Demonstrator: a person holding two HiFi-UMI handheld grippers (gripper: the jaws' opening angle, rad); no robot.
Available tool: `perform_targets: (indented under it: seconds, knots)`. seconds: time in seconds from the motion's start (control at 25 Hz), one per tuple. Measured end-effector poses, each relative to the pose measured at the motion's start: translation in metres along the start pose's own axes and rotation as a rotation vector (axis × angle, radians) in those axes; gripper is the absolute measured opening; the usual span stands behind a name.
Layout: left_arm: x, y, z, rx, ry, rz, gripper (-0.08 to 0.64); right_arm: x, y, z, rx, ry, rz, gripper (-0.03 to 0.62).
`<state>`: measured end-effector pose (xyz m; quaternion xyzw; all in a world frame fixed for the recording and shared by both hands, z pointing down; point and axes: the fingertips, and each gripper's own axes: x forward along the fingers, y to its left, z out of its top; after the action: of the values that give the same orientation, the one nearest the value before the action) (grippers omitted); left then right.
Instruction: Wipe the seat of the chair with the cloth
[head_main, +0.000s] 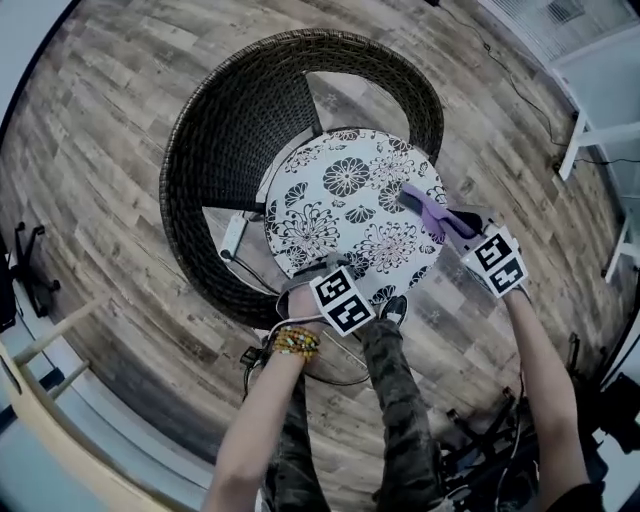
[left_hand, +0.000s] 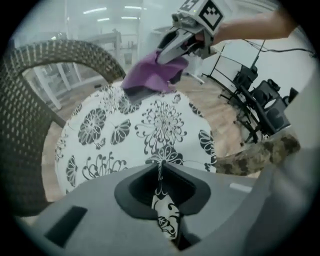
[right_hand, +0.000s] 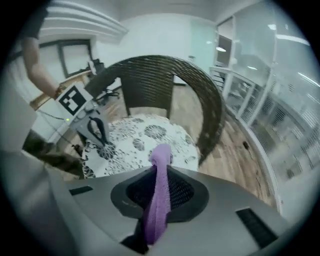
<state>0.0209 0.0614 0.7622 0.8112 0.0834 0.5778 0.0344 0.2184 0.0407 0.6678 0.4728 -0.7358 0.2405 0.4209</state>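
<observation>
A round wicker chair (head_main: 225, 130) holds a white seat cushion (head_main: 345, 200) printed with black flowers. My left gripper (head_main: 303, 288) is at the cushion's near edge, shut on a pinched fold of the cushion fabric (left_hand: 164, 210). My right gripper (head_main: 447, 224) hangs over the cushion's right side, shut on a purple cloth (head_main: 425, 208). The cloth (right_hand: 157, 200) runs up between that gripper's jaws, and its free end (left_hand: 150, 75) hangs just above the cushion (left_hand: 150, 120). The left gripper (right_hand: 97, 132) shows at the cushion's far edge in the right gripper view.
The curved wicker back (right_hand: 165, 75) wraps the far and left sides of the seat. A white object (head_main: 233, 238) lies beside the cushion inside the chair. White furniture legs (head_main: 590, 130) and black stands (head_main: 490, 430) stand on the wood floor to the right. The person's legs (head_main: 400, 400) are near the front.
</observation>
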Motion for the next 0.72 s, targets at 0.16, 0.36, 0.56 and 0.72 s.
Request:
perform_targets:
  seconds: [0.16, 0.36, 0.56, 0.72]
  knots:
    - [-0.031, -0.027, 0.037, 0.054, -0.096, 0.116, 0.043, -0.006, 0.072, 0.060, -0.315, -0.054, 0.319, 0.043]
    - [-0.057, -0.037, 0.051, 0.039, -0.114, 0.184, 0.078, 0.002, 0.123, 0.064, -0.498, 0.039, 0.590, 0.043]
    - [-0.047, -0.098, 0.075, -0.056, -0.197, -0.023, 0.078, -0.017, 0.155, 0.029, -0.612, 0.219, 0.889, 0.043]
    - [0.003, -0.093, 0.056, -0.077, -0.125, 0.075, 0.031, -0.001, 0.187, 0.008, -0.662, 0.363, 1.027, 0.043]
